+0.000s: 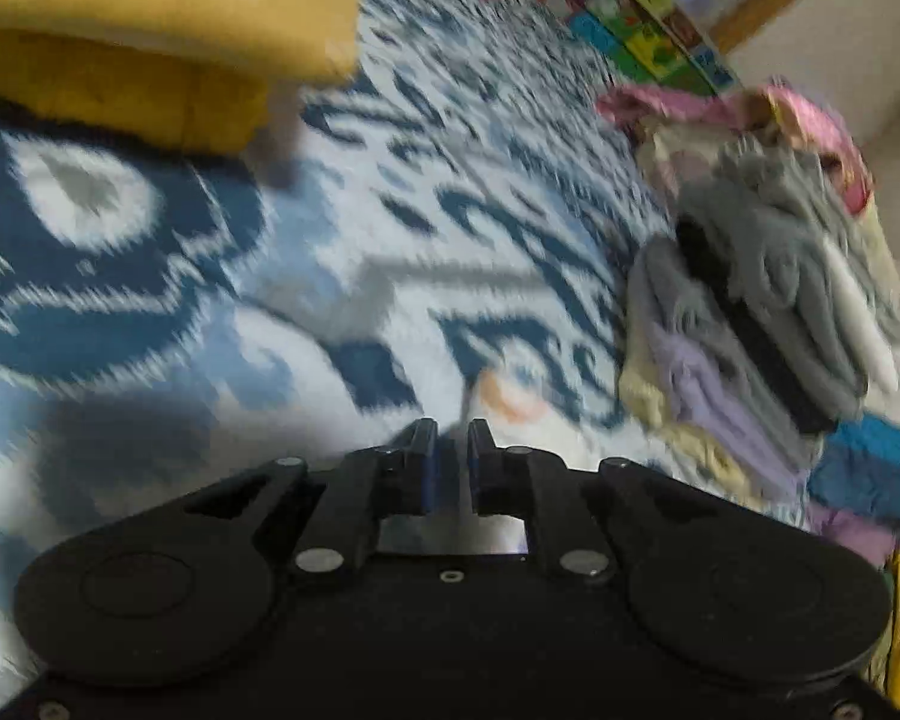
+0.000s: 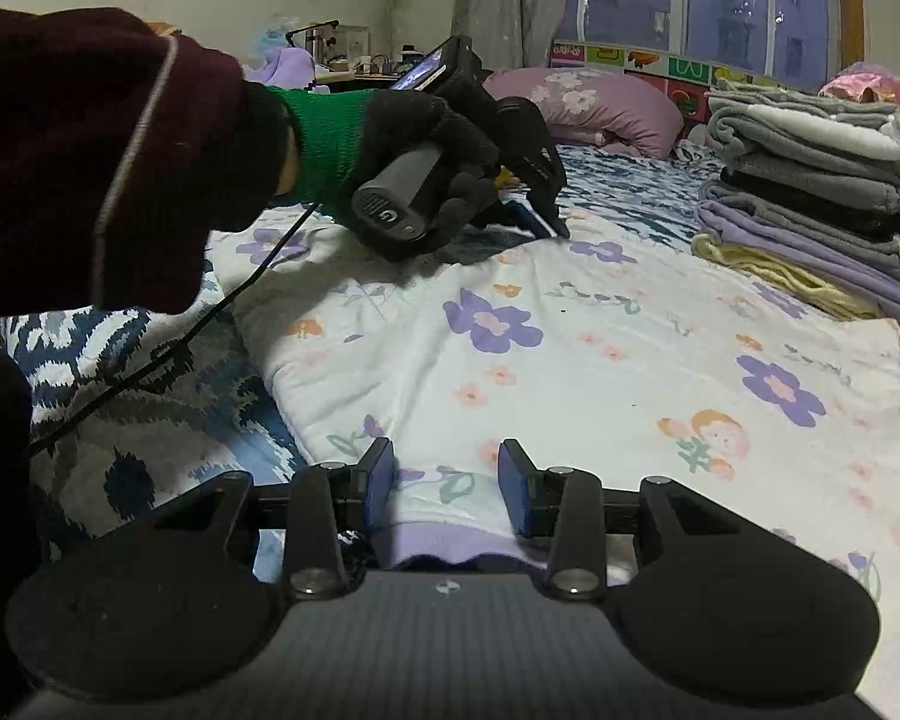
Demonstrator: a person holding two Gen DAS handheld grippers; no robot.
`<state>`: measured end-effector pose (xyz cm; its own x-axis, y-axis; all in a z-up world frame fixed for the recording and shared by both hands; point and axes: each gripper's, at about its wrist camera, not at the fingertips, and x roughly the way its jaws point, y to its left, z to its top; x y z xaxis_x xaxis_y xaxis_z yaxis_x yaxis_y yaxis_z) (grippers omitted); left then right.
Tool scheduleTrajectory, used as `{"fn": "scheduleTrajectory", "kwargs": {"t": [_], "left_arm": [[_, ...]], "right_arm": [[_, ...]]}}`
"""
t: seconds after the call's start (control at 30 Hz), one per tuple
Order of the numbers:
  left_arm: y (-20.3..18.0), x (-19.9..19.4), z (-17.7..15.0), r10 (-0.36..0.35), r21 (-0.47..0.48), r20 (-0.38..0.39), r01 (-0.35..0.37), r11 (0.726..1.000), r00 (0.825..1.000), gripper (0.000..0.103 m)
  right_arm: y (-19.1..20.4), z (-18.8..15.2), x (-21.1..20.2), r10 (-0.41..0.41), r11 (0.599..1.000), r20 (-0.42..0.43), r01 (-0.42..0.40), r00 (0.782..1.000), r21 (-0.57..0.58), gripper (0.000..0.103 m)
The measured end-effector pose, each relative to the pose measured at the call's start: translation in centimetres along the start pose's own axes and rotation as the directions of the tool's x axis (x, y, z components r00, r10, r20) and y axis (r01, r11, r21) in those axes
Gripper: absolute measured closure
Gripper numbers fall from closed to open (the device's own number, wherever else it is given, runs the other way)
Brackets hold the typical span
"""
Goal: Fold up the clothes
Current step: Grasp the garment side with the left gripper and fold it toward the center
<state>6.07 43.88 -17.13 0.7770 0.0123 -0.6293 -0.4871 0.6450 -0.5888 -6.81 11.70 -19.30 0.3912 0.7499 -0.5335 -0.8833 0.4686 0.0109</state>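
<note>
Where the blue-and-white patterned bedspread [image 2: 150,372] carries the work, the items stand as follows.

Item 1: floral garment [image 2: 570,348], white with purple and orange flowers and a lilac hem. It lies spread flat across the middle of the bedspread, its hem at the near edge.

Item 2: right gripper [image 2: 447,492]. Its blue-padded fingers [image 2: 380,483] stand apart, one on each side of the lilac hem, low over the near edge of the garment. Whether the pads touch the cloth cannot be told.

Item 3: left gripper [image 2: 555,222], held by a hand [image 2: 426,144] in a black glove with a green cuff. Its fingertips point down at the far edge of the floral garment. In its own blurred view the left gripper [image 1: 452,438] shows its fingers drawn close, with only a narrow gap between them and a strip of white floral cloth right at the tips; whether they pinch that cloth cannot be told.

Item 4: stack of folded clothes [image 2: 810,180], grey, black, lilac and pale yellow. It sits at the right side of the bedspread, just beside the garment's far right corner.

Item 5: purple floral pillow [image 2: 588,102], at the far edge of the bedspread.

Item 6: yellow fabric [image 1: 162,30], blurred, at the far left in the left wrist view.
</note>
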Motion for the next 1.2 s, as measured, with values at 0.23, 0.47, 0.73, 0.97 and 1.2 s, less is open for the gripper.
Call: {"fn": "scheduleTrajectory", "kwargs": {"t": [0.23,0.47,0.73,0.97,1.2], "left_arm": [[-2.8,-3.3,-0.9,-0.017,0.098,0.038,0.014,0.995,0.999,0.094],[-14.2,-3.1,-8.4,-0.215,0.369,-0.191,0.273,0.888,0.958,0.077],[-21.1,2.5,-20.5,-0.148,0.589,-0.410,0.385,0.711,0.900,0.077],[-23.1,8.5,-18.1,-0.146,0.513,-0.320,0.300,0.804,0.936,0.081],[-25.0,13.5,-14.9,-0.140,0.424,-0.299,0.262,0.867,0.944,0.081]], "right_arm": [[-0.1,0.2,-0.9,0.015,1.000,0.016,-0.015,1.000,0.010,0.063],[-1.2,-0.7,-4.7,-0.029,1.000,0.042,0.029,0.999,0.003,0.065],[-6.9,-4.3,-8.8,-0.168,0.974,-0.012,0.168,0.986,0.149,0.064],[-7.2,-5.0,-8.2,-0.130,0.980,-0.044,0.135,0.991,0.146,0.059],[-7.0,-5.2,-8.3,-0.120,0.983,-0.038,0.124,0.992,0.135,0.056]]}}
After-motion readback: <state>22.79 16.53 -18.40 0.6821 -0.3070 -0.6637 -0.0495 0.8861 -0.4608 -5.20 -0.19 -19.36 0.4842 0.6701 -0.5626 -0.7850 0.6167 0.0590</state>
